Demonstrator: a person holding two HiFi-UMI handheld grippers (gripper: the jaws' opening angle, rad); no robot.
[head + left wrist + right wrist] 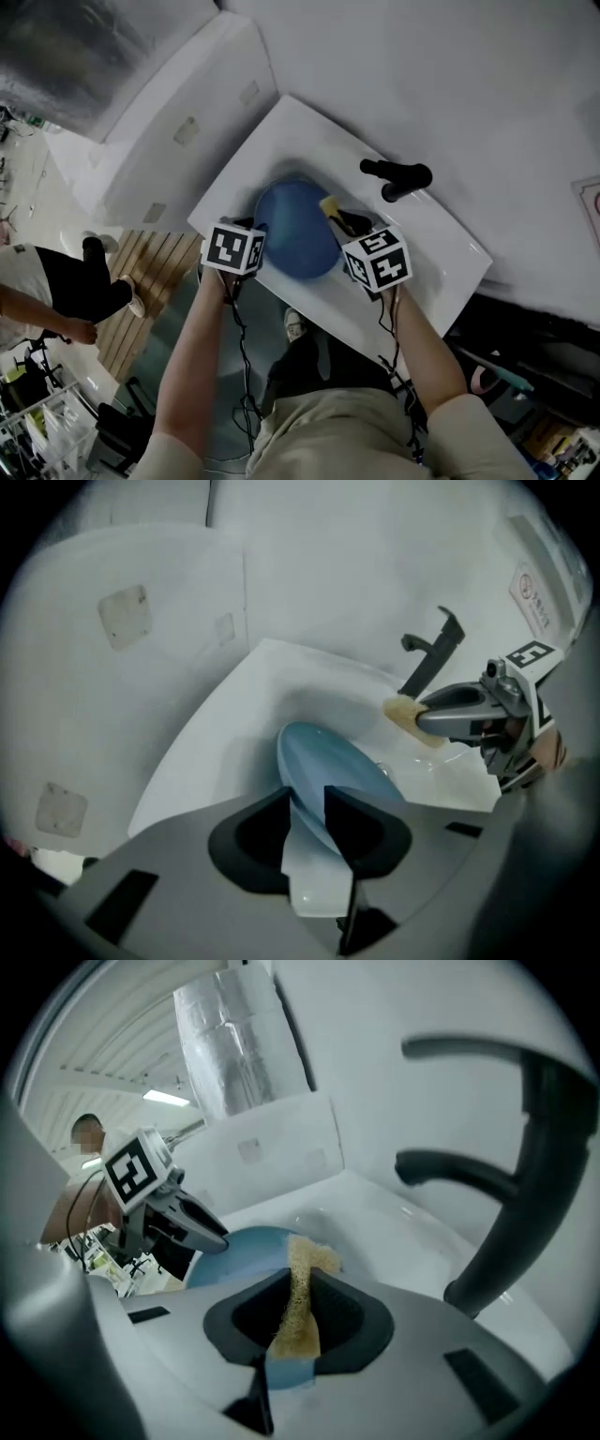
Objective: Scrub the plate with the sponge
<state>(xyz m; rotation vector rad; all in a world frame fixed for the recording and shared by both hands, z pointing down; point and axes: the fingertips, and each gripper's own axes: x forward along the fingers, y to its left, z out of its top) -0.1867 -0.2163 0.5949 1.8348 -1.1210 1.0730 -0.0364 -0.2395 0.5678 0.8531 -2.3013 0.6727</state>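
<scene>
A blue plate (pixel 295 230) stands tilted in the white sink (pixel 309 141). In the left gripper view the plate (pixel 328 761) has its near rim in the gap of my left gripper (pixel 307 808), whose jaws stand a little apart from it on both sides. My right gripper (pixel 300 1283) is shut on a yellow sponge (pixel 302 1288), which sticks out past the fingertips. The sponge (pixel 330 206) hangs just above the plate's right edge, apart from it. From the left gripper view the right gripper (pixel 427 714) and sponge (pixel 403 712) hover over the basin.
A black faucet (pixel 398 176) rises at the sink's back right, close to the right gripper. A white cabinet (pixel 178 122) adjoins the sink on the left. A person (pixel 56 281) sits at far left beside a wooden slatted mat (pixel 155 272).
</scene>
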